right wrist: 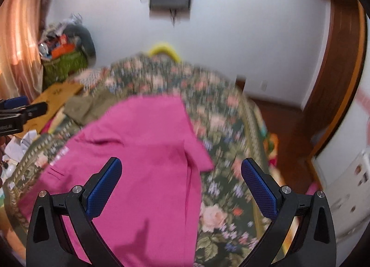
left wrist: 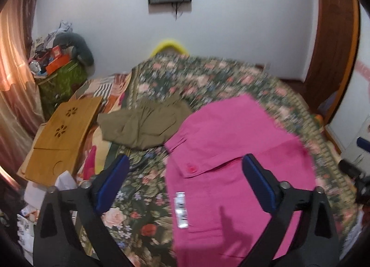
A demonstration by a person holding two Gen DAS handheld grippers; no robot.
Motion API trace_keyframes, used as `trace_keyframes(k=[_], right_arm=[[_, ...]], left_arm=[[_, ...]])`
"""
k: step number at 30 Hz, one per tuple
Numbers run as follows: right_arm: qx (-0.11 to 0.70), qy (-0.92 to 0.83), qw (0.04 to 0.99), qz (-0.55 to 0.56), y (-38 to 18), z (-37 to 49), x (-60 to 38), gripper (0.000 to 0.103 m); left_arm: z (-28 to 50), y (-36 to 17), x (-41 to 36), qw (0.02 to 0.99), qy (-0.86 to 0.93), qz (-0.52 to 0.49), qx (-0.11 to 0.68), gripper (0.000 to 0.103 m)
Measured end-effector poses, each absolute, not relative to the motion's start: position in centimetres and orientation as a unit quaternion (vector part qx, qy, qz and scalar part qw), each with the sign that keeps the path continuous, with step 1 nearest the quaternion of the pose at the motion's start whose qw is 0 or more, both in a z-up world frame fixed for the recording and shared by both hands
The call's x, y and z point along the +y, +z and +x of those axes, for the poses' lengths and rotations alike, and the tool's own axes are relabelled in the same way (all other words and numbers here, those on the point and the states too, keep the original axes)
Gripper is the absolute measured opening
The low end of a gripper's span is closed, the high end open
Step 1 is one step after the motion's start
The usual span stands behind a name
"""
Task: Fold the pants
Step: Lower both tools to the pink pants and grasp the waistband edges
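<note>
Bright pink pants [left wrist: 233,151] lie on the floral bedspread [left wrist: 208,82], partly folded, with a buttoned pocket flap and a white label showing. They also show in the right wrist view [right wrist: 143,151]. My left gripper [left wrist: 186,163] is open and empty, hovering over the left edge of the pants. My right gripper [right wrist: 181,166] is open and empty above the right edge of the pants, where a fold sticks out. The left gripper's side shows at the left edge of the right wrist view [right wrist: 20,112].
A crumpled olive garment [left wrist: 143,126] lies on the bed beyond the pink pants. A wooden lap tray [left wrist: 60,137] sits at the bed's left. A cluttered green bin [left wrist: 60,77] stands in the far left corner. A wooden door frame [right wrist: 335,70] is at the right.
</note>
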State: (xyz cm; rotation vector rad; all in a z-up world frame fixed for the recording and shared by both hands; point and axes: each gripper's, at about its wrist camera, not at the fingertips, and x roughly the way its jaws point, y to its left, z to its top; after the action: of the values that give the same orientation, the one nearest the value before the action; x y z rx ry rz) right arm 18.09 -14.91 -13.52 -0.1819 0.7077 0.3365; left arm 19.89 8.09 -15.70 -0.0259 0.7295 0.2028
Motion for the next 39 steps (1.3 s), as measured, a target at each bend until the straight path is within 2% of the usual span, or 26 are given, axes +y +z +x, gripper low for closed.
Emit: trace_keyframes(k=[7,13,14,15,19,21,26,31,35,37,39], right_arm=[[0.422,0.188,0.885,-0.06,-17.4,22.6,-15.5,0.078],[0.479,0.226,0.847,-0.054,-21.8,25.1,-14.9,0.052],[0.488,0.23,0.841,-0.053,-22.2,25.3,-14.9,0.036],[0.499,0.233,0.833,-0.056,-23.0,25.8,-14.7,0.028],[0.502,0.231,0.831,-0.063,-24.4,26.1,-14.5,0.026],[0.496,0.226,0.836,-0.071,-24.4,25.9,-14.6,0.006],[0.498,0.224,0.835,-0.063,-24.5,24.9,-16.1,0.0],[0.515,0.212,0.83,-0.035,-24.6,25.0,-18.2,0.0],[0.5,0.214,0.838,-0.047,-22.3,24.3,-18.9,0.007],[0.484,0.215,0.847,-0.052,-21.0,24.6,-19.1,0.016],[0.472,0.212,0.854,-0.051,-20.1,25.3,-19.2,0.041]], left_arm=[[23.2,-21.8,10.1,0.886,0.055,-0.025,0.459,0.068],[24.2,-25.1,10.5,0.858,0.003,-0.045,0.511,0.066],[24.3,-25.5,10.2,0.855,-0.004,-0.044,0.517,0.065],[24.4,-25.9,10.0,0.851,-0.012,-0.043,0.523,0.063],[25.1,-26.8,9.5,0.842,-0.034,-0.051,0.536,0.06],[25.5,-26.8,9.2,0.842,-0.038,-0.051,0.536,0.051],[27.0,-26.9,7.5,0.849,-0.028,0.003,0.527,0.046],[28.1,-27.1,6.9,0.851,-0.024,0.029,0.523,0.046],[27.3,-25.3,8.6,0.86,-0.022,0.004,0.51,0.046],[27.0,-24.2,10.1,0.867,-0.012,-0.016,0.497,0.046],[27.1,-23.1,11.6,0.874,0.002,-0.031,0.485,0.047]])
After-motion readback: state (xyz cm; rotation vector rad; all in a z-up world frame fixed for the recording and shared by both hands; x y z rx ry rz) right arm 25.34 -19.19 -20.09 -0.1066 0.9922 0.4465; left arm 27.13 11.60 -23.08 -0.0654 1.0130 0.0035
